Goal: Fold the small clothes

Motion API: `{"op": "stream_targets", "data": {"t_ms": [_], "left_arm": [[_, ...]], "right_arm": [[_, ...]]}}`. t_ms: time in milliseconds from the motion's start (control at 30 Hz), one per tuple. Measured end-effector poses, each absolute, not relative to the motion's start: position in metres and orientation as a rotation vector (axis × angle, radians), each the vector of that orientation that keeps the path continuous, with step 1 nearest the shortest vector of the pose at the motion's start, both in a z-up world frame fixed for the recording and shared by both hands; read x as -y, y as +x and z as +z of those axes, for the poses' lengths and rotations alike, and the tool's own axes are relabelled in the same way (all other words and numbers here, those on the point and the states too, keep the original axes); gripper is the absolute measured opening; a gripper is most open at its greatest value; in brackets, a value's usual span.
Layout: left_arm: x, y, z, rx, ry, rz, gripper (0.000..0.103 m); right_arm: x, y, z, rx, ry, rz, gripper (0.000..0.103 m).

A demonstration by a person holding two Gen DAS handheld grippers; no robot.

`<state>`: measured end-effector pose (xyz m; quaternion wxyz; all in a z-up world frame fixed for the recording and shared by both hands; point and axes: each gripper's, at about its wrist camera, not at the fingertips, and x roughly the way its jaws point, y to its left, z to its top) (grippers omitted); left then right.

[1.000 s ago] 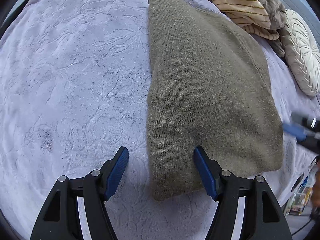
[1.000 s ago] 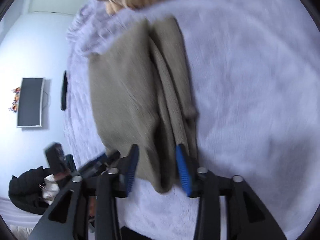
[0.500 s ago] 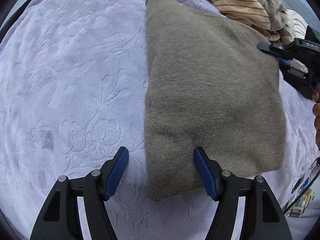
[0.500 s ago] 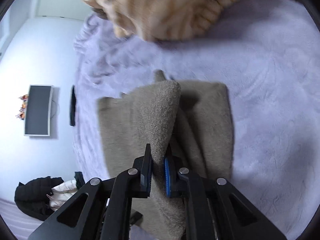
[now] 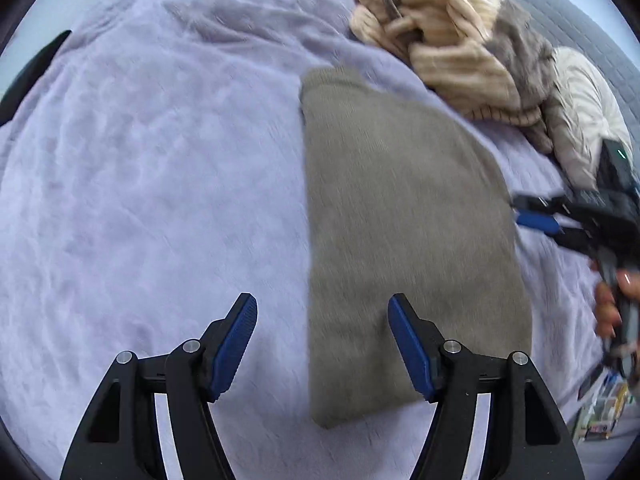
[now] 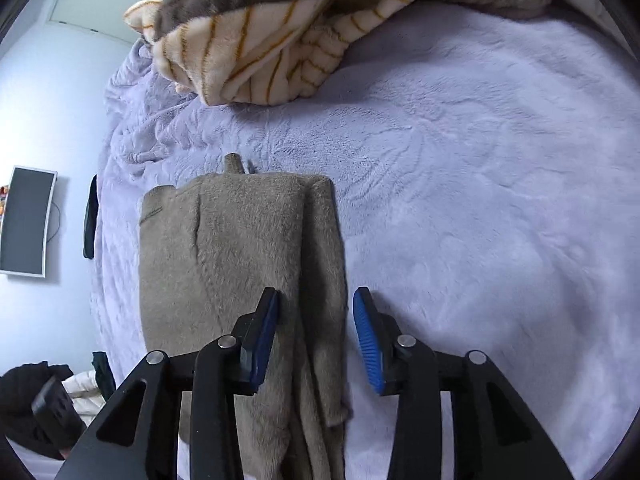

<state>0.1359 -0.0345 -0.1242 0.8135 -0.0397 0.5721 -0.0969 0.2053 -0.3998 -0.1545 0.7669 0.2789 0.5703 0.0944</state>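
Note:
A folded olive-brown knit garment (image 5: 404,232) lies flat on the lilac fleece blanket (image 5: 160,184); it also shows in the right wrist view (image 6: 240,264), with layered folded edges on its right side. My left gripper (image 5: 322,344) is open and empty, hovering over the garment's near left edge. My right gripper (image 6: 314,340) is open and empty, straddling the garment's folded right edge. The right gripper also shows in the left wrist view (image 5: 536,216) at the garment's right side.
A pile of cream striped and grey-brown clothes (image 5: 448,52) lies at the back, beside a cream pillow (image 5: 588,112). In the right wrist view the striped cloth (image 6: 272,48) lies beyond the garment. A wall monitor (image 6: 24,220) hangs on the left.
My right gripper was shut on a raised fold of the garment half a second ago; it has since opened and the fold lies flat. My left gripper drew back a little and stayed open.

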Motion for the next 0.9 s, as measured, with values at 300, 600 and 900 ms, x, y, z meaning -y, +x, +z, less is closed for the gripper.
{"op": "stream_targets", "data": {"t_ms": [300, 600, 900], "left_arm": [[0.040, 0.171, -0.161, -1.259, -0.146, -0.146, 0.069], [0.037, 0.130, -0.143, -1.262, -0.079, -0.154, 0.069], [0.037, 0.072, -0.161, -1.397, -0.040, -0.125, 0.069]], "right_arm": [[0.331, 0.166, -0.131, -1.281, 0.526, 0.473, 0.041], [0.352, 0.127, -0.163, -1.347, 0.472, 0.256, 0.027], [0.353, 0.091, -0.175, -1.389, 0.643, 0.280, 0.041]]}}
